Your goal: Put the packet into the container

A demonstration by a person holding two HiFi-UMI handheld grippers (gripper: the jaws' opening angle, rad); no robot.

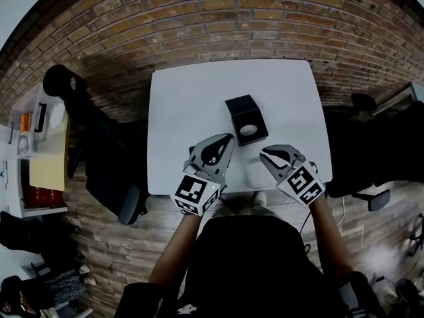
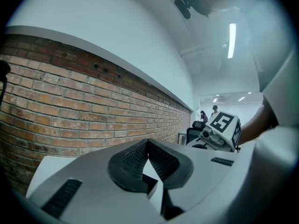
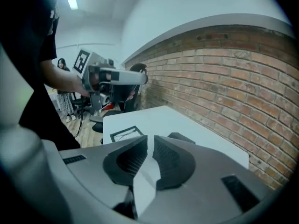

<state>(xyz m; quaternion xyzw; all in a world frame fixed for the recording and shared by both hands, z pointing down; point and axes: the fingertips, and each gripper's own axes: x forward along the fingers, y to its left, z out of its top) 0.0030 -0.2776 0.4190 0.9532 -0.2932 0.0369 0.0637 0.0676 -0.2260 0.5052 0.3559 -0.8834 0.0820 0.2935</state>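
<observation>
A white table point(image 1: 192, 111) is set against a red brick wall point(image 1: 199, 18), with wood plank flooring point(image 1: 99, 244) seen around it. A black office chair point(image 1: 99, 158) is placed at the table's 9 o'clock and another dark chair point(image 1: 371, 177) at its 3 o'clock. Further out at 9 o'clock a pale shelf unit point(image 1: 33, 171) is loaded with yellow and orange items. A black open-topped container point(image 1: 246, 114) is stood just past the table's centre, and a pale rounded thing, taken to be the packet point(image 1: 249, 130), is seen inside its opening. The left gripper point(image 1: 230, 138) is held over the near edge at the container's 7 o'clock. Its jaws are shown pressed together at the tips in the left gripper view, with nothing caught between them. The right gripper point(image 1: 264, 153) is held at the container's 5 o'clock, near it but apart. Its jaws are likewise closed on nothing, only a thin sliver of white tabletop being visible between the pads. A white ceiling with a strip light point(image 2: 231, 40) is seen above the wall. Two people point(image 2: 208, 114) are made out far down the room, too small for detail.
</observation>
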